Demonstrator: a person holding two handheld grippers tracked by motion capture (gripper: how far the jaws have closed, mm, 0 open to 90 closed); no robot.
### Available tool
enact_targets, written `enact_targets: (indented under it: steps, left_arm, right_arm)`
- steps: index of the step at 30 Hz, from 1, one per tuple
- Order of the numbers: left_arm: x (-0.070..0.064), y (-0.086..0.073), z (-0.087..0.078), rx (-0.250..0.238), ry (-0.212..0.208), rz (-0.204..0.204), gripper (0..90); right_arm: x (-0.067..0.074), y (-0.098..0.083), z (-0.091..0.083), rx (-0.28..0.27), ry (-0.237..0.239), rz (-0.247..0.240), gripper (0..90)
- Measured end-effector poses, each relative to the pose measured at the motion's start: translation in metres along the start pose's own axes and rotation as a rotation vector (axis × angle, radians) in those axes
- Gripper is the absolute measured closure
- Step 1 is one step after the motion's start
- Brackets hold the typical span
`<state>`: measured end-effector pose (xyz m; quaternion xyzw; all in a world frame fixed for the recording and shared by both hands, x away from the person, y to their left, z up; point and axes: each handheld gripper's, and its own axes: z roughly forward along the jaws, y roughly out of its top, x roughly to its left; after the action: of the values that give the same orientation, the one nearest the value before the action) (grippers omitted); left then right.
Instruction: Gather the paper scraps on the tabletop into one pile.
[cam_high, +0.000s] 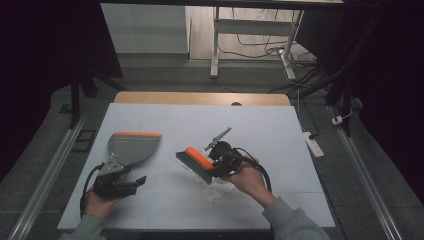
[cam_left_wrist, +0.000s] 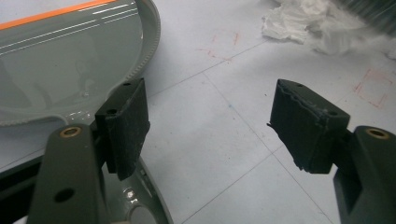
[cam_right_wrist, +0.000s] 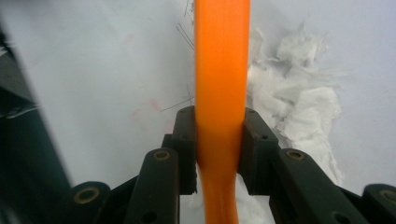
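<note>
Seen from the high view: right gripper pinched on the orange handle of a hand brush, the brush's grey bristles angled down toward the white table, just over a heap of crumpled white tissue. Held in the right hand, grey sleeve coming in from the bottom edge. In the right gripper view, both black pads pressed tight against the orange handle, which ran straight up between them; shredded tissue lay on the table just behind and to one side of it, with a few stray bristles across the surface.

Left gripper rested low on the table at the near left, jaws spread wide and gripping nothing. Lay just beside the handle end of a grey dustpan, whose orange lip faced the far side of the table. In the left gripper view, dustpan sat flat by the left pad, handle passing under it; whether touching could not be told. Tissue lay well beyond the open jaws.
</note>
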<state>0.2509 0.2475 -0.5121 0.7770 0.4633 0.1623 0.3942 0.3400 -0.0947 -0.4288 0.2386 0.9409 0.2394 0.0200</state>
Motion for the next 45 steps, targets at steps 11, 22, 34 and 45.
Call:
enact_targets:
  steps: [11,22,34,45]
  left_arm:
    - [-0.002,0.0,0.002,0.008,-0.003,0.007,28.7]
    - [-0.001,0.0,0.002,0.009,-0.002,0.006,28.7]
    - [-0.001,0.0,0.002,0.012,-0.001,0.009,28.7]
    - [-0.001,-0.001,0.002,0.01,-0.002,0.006,28.7]
  right_arm:
    - [0.024,-0.051,-0.019,0.134,0.066,-0.169,70.6]
    - [0.019,-0.02,0.016,0.237,-0.015,-0.29,70.6]
    - [0.002,-0.02,-0.027,0.05,-0.077,-0.142,70.6]
    - [-0.006,0.014,-0.01,-0.043,0.019,0.061,70.6]
